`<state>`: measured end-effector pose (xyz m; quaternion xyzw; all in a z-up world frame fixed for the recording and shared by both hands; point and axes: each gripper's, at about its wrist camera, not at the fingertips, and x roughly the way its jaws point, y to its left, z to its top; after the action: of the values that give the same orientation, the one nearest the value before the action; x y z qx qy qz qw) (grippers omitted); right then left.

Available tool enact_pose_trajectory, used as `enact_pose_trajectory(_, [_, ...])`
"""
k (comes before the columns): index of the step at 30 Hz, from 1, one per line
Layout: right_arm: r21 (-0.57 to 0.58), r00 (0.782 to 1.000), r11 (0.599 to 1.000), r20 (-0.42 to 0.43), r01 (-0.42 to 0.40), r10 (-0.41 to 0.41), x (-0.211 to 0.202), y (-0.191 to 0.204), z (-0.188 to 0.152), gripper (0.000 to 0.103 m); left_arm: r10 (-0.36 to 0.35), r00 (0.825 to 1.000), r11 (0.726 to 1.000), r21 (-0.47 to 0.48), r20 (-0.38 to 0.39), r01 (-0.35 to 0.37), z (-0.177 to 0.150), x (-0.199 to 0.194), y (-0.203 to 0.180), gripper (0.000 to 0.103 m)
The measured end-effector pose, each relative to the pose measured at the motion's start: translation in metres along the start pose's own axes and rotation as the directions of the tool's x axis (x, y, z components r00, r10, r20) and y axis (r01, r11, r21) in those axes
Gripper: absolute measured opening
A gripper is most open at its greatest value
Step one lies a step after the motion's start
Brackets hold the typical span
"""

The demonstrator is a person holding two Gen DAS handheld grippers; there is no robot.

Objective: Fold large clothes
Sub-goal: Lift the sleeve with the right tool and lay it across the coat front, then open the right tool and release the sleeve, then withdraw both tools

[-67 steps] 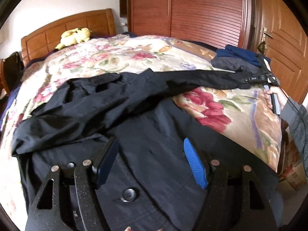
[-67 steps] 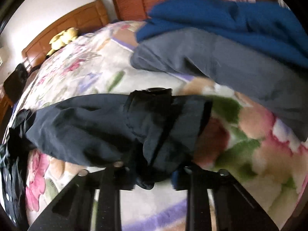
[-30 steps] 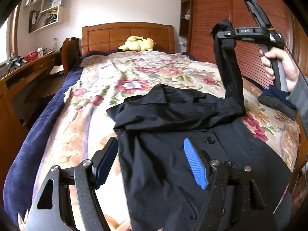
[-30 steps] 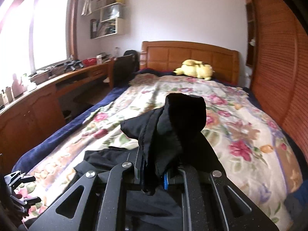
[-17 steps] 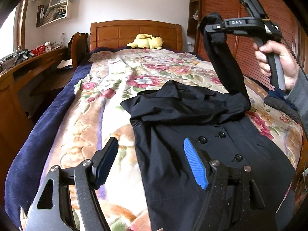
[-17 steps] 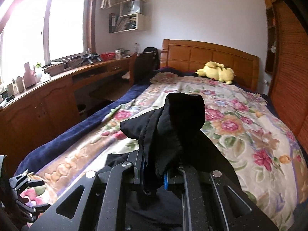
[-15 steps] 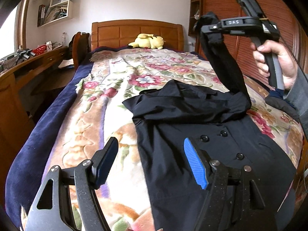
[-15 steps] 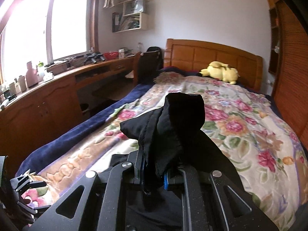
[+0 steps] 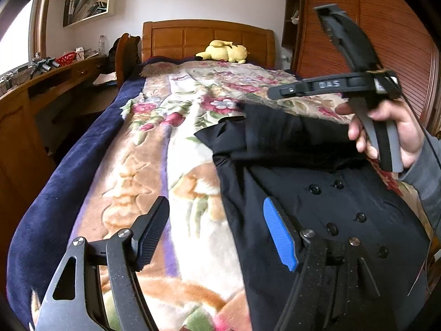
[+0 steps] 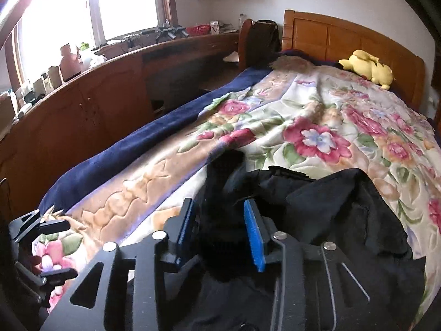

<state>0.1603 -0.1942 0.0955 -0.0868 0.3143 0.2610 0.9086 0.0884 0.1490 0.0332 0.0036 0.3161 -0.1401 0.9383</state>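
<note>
Since the frames a moment ago, the right tongs have come down from overhead and let go: their blue pads now stand apart, with the black sleeve slumped loose between them. We read this as the sleeve being dropped across the chest so the first fold stays narrow. The black coat lies buttoned side up on the floral bedspread, toward the bed's right edge, sleeve laid over its upper body. The left tongs hover wide apart over the coat's left edge, gripping nothing; we judge them placed to take the other side next. The yellow plush sits by the headboard, well clear.
</note>
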Motion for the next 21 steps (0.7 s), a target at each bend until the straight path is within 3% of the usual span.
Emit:
enact_pose_trajectory(7, [-0.021, 0.984, 0.985, 0.04, 0.173, -0.172, -0.061, -0.039, -0.039, 0.046, -0.049, 0.999, 0.998, 0.033, -0.015, 0.049, 0.029, 0.032, -0.025, 0.072])
enact_pose_trajectory(10, [-0.003, 0.956, 0.956, 0.013, 0.292, -0.292, -0.085, -0.078, -0.068, 0.046, -0.063, 0.997, 0.996, 0.059, -0.04, 0.065, 0.041, 0.055, -0.04, 0.072])
enact_pose_trajectory(15, [0.102, 0.905, 0.899, -0.079, 0.425, -0.418, -0.107, -0.161, -0.123, 0.046, -0.033, 0.995, 0.994, 0.105, -0.096, 0.043, 0.052, 0.098, -0.056, 0.072])
enact_pose_trajectory(18, [0.144, 0.891, 0.881, -0.142, 0.45, -0.432, -0.1, -0.197, -0.146, 0.046, 0.003, 0.992, 0.992, 0.122, -0.124, 0.013, 0.056, 0.121, -0.057, 0.072])
enact_pose_trajectory(21, [0.174, 0.897, 0.884, -0.175, 0.434, -0.406, -0.084, -0.219, -0.159, 0.046, 0.034, 0.987, 0.991, 0.135, -0.154, -0.013, 0.057, 0.144, -0.056, 0.072])
